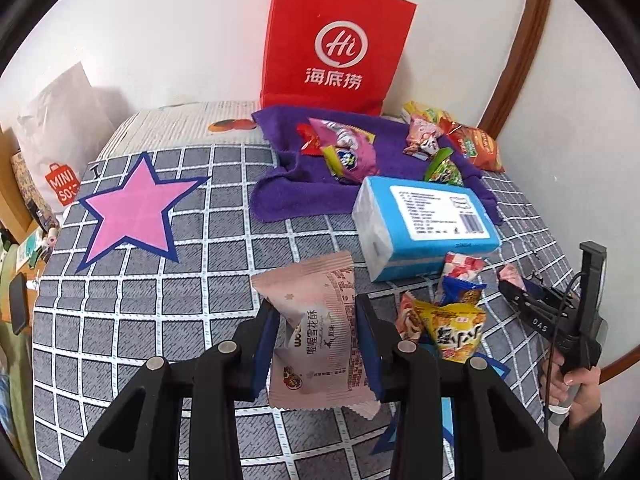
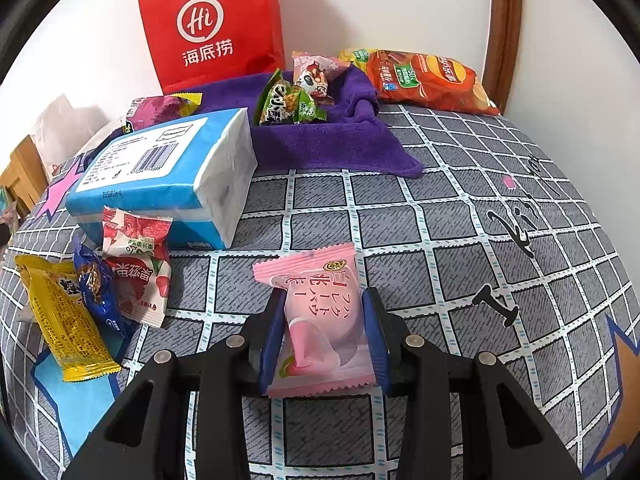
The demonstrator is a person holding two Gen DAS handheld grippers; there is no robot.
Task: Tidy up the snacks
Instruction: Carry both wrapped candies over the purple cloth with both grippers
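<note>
Left wrist: checked bedspread [image 1: 160,300], white wall [image 1: 180,20].

We count two grippers, the left gripper [image 1: 316,344] and the right gripper [image 2: 324,340], each clamped on one pink snack packet [image 1: 320,332] [image 2: 320,320]. One blue tissue pack [image 1: 424,224] serves as our landmark. Behind it lies one purple towel [image 1: 288,192] carrying four small snack packets, among them one green packet [image 2: 292,104]. Beyond the towel stands one red paper bag [image 1: 336,40], and beside the towel lies one orange chip bag [image 2: 428,80]. In front of the tissue pack we count three packets in a heap: one yellow [image 2: 64,320], one blue [image 2: 96,288], one red-and-white [image 2: 136,264].
</note>
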